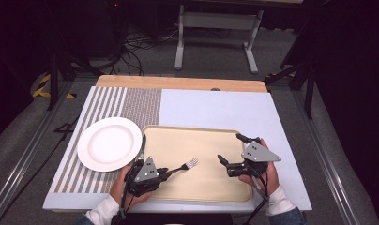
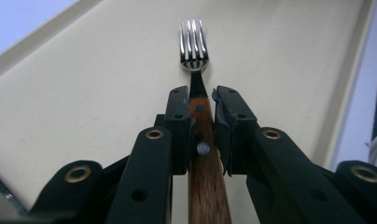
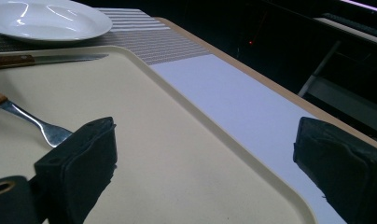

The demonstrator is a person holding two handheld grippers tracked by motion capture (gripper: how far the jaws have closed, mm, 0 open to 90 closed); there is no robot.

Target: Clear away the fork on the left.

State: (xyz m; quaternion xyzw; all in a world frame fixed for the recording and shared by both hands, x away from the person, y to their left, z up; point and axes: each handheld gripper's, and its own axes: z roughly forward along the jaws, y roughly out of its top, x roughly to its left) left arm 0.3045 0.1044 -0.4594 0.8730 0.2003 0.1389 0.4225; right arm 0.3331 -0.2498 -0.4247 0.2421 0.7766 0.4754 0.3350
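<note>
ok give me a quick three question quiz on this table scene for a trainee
1. True or false: the left gripper has its jaws closed on the wooden handle of the fork.
2. Where does the knife lie? A) on the plate B) along the tray's edge nearest the plate C) on the striped mat
3. Fill in: the right gripper is ____ and holds nothing, above the tray.

Key: 1 true; 2 B; 3 open
</note>
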